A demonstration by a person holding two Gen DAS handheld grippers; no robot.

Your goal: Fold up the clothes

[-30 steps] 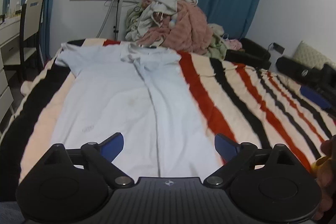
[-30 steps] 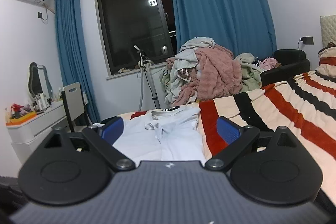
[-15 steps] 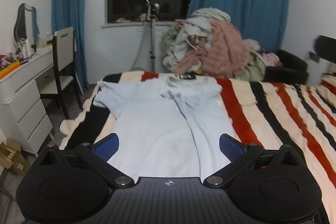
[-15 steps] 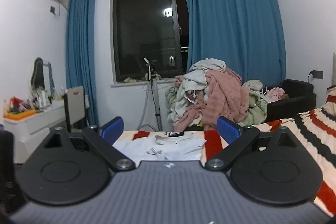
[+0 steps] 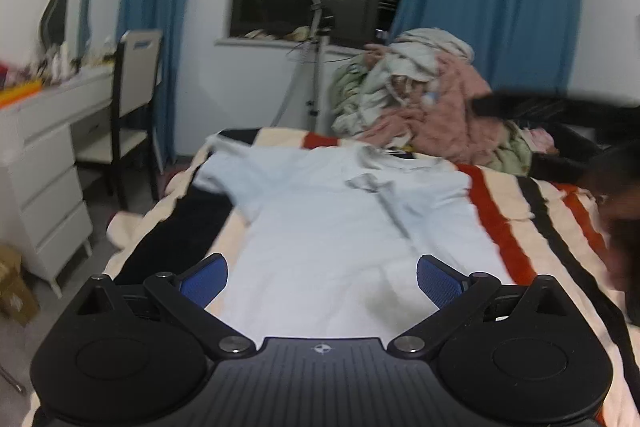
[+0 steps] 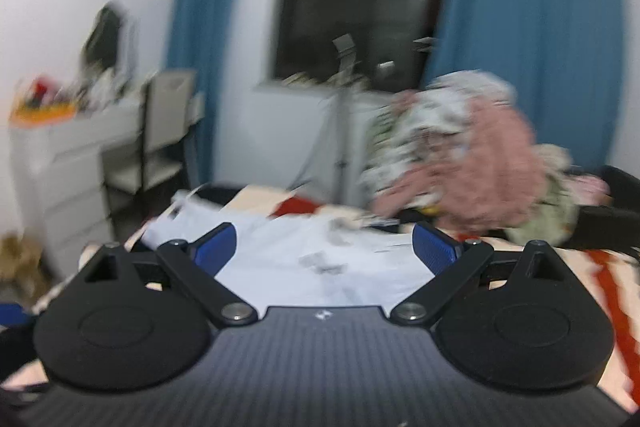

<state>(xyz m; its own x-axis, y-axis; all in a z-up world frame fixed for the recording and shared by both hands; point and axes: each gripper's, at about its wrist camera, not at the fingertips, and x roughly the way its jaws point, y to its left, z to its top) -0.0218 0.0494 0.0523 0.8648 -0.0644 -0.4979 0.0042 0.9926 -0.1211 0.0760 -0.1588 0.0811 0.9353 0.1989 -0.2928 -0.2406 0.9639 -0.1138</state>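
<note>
Biggest thing here is the bed with the cream, red and black striped blanket [image 5: 516,227], filling the lower half of the left wrist view. Spread on it, running from about 6 o'clock up toward 12, is the pale blue short-sleeved shirt [image 5: 320,227]. It lies flat with the collar at the far end, one sleeve sticking out toward 10 o'clock, and what looks like the right side folded in along a crease down the middle. So I'd call it partly folded at most. The other sleeve side and the lengthwise folds look like they're left, but a single crease could also just be how it got laid out, so I can't settle that.

Behind the bed at roughly 1 o'clock is the heaped pile of pink, white and green clothes [image 5: 424,99], none of it folded, so plenty remains there if the task covers it.

Over at 9 o'clock there's the white drawer unit [image 5: 44,187] with a pale chair [image 5: 136,83] beside it.

The left claw [image 5: 322,277] hangs just over the near hem of the shirt, blue pads spread wide, gripping nothing. The right claw [image 6: 324,247] is also released and empty, aimed at the collar end, though that view is badly motion-blurred.

Writing: nothing readable. There's a small emblem on each claw body and a dark tag at the shirt collar, too small to make out.
</note>
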